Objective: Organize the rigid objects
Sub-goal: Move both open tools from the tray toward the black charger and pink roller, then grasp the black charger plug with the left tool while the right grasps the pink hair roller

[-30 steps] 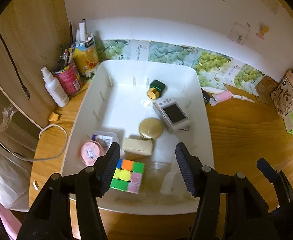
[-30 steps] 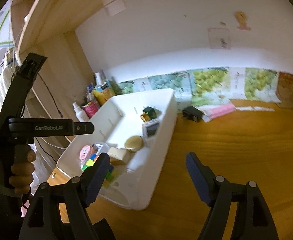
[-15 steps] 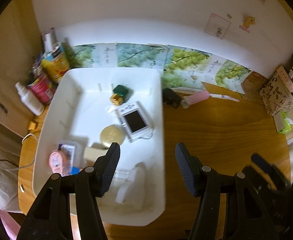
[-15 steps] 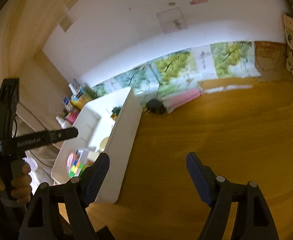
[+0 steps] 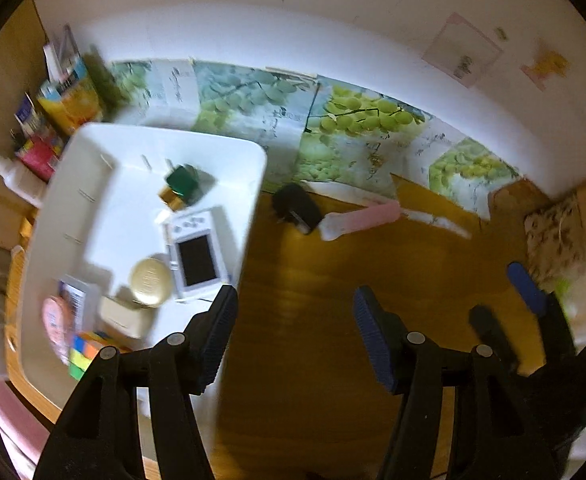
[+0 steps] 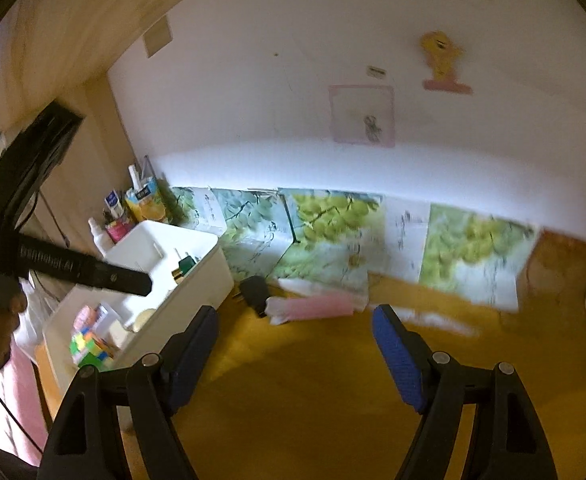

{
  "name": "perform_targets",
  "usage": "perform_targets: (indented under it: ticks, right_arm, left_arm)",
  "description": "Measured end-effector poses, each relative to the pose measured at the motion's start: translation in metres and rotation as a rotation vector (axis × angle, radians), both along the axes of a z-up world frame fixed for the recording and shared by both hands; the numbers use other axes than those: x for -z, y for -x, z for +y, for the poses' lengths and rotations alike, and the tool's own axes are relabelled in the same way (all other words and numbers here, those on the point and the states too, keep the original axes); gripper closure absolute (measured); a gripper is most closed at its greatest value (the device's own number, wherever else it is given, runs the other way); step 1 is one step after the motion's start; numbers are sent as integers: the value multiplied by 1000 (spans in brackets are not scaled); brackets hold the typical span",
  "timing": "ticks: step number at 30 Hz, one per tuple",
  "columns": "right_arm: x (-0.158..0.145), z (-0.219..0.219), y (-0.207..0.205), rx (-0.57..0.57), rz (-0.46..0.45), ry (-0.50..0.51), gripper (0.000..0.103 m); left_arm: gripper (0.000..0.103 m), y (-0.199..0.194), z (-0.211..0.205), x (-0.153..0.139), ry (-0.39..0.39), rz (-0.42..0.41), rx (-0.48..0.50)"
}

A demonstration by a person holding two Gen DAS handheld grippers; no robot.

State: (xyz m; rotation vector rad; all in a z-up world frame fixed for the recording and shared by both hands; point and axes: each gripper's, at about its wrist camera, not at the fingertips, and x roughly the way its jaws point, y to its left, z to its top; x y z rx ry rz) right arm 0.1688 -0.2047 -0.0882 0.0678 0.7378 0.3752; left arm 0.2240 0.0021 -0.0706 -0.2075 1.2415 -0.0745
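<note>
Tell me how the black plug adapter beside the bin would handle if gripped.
The black plug adapter looks like a compact hard block, so probably stiff and unlikely to roll. Its smooth casing may slip between pads. It lies against the pink tube, which may get nudged.

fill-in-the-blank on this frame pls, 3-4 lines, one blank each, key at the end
The colour cube lies inside the white ____.
The black charger rests on the desk beside a ____ tube.
Both the left tool and the right tool are ____ and hold nothing.
The compact beside the white handheld device has a ____ lid.

Missing words: bin; pink; open; gold
</note>
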Motion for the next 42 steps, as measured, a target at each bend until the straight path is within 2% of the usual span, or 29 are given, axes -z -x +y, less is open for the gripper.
perform_targets:
  ticks: [7,15,18,22,23,27,34,37,42]
  right_arm:
    - [12,-3,-36,-190,-63,93,24]
    - [29,4,-63,-425,-147,173,24]
    - [41,10,-70,-482,-140,204,24]
    - [67,24,-80,-554,-89,259,24]
    - [72,26,-82,-565,-77,262,24]
    - [89,34,-91,-602,-42,260,24]
    - [108,39,-105,-616,4,273,24]
    - [115,43,-108,-627,25,298,24]
    - [120,50,-113,-639,42,314,24]
  left_arm:
    - [39,-33,-14,19,99,123,-151]
    - [39,-63,-12,46,133,221,-319]
    - [39,-68,-10,59,164,257,-361]
    - [37,-75,-8,74,203,298,-419]
    - [33,-76,-8,78,218,298,-428]
    - [32,-85,-8,90,248,305,-461]
    - [28,-97,-12,102,230,326,-488]
    - [28,-98,-8,111,248,347,-525]
    - [28,-99,-4,121,222,379,-566]
